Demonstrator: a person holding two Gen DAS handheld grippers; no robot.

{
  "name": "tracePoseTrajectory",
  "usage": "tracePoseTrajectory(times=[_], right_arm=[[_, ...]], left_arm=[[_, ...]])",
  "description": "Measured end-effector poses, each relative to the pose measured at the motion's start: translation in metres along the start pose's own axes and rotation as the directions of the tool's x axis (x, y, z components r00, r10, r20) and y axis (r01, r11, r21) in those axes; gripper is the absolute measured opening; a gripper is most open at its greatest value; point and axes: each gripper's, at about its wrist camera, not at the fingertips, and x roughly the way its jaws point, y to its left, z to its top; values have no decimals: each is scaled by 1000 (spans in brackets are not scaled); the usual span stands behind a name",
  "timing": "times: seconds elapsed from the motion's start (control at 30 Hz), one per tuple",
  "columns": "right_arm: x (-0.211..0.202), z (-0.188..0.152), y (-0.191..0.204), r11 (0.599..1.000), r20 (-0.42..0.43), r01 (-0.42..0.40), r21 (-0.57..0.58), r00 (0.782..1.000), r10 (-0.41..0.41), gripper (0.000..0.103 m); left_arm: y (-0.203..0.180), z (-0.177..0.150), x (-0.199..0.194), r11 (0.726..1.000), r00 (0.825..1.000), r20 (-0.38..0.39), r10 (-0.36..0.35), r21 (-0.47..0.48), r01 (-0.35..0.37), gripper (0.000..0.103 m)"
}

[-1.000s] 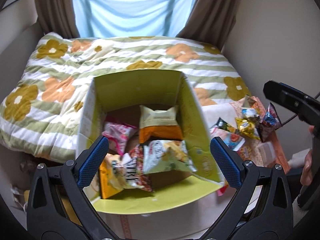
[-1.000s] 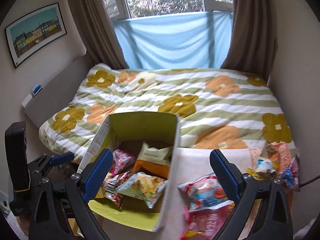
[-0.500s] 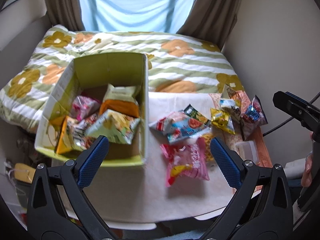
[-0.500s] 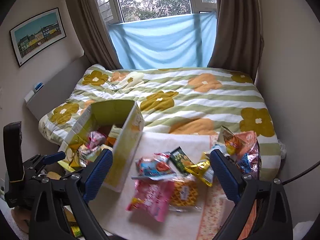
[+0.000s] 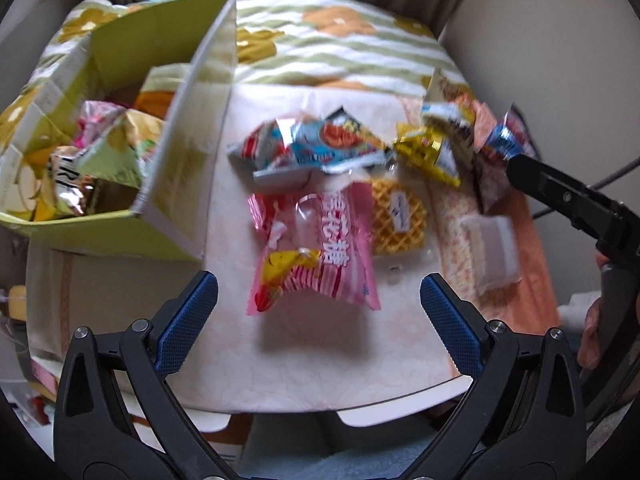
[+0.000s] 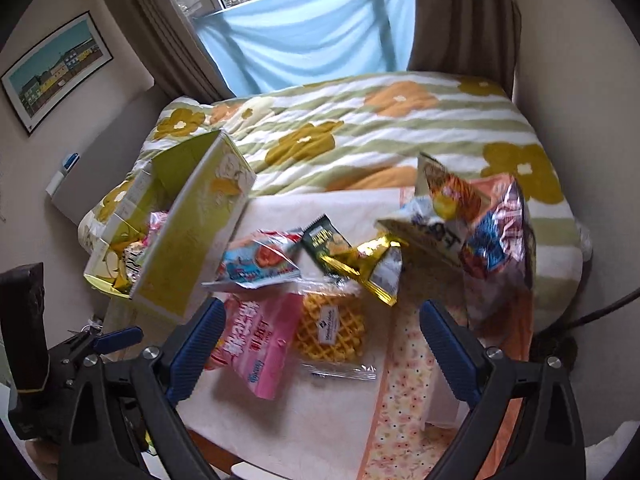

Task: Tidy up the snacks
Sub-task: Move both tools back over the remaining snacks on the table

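Note:
A yellow-green cardboard box (image 5: 182, 152) (image 6: 188, 240) with several snack bags inside stands at the table's left. Loose snacks lie to its right: a pink bag (image 5: 316, 248) (image 6: 256, 340), a packaged waffle (image 5: 398, 210) (image 6: 330, 330), a blue-and-red bag (image 5: 304, 146) (image 6: 260, 262), a gold bag (image 5: 430, 156) (image 6: 368, 270) and more bags at the far right (image 6: 480, 232). My left gripper (image 5: 319, 302) hangs open just short of the pink bag, holding nothing. My right gripper (image 6: 322, 332) hangs open above the waffle, also holding nothing.
The small table (image 5: 332, 344) has a cream cloth and an orange floral runner (image 6: 400, 400) on its right side. A bed with a flowered quilt (image 6: 360, 128) lies right behind it. Walls stand close on the right. A clear plastic packet (image 5: 490, 248) rests on the runner.
Both views have swung from the box to the loose snacks on its right and moved closer and lower. Both grippers stay open and hold nothing.

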Motion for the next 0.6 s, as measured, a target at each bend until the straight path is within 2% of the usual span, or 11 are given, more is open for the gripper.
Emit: tracePoseTrajectory(times=[0.13,0.27,0.37,0.53,0.6], right_arm=[[29,-16,-13,999,-47,30,28,998,-29,97],[61,-31,-19,999,-91,23,43,996,-19,97],[78,-38,-20,998,-111,24,53,994,-18,97],[93,-41,-23,997,-118,24,67,993,-16,97],[97,-41,-25,997,-116,29,77,993,-20,97]], left_arm=[[3,0,38,1000,1000,-18,17,11,-17,101],[6,2,56,999,999,5,52,-4,-52,101],[11,3,70,999,1000,0,29,-27,-29,101],[12,5,84,1000,1000,-2,1,-12,-1,101],[14,5,87,1000,1000,4,-14,-16,14,97]])
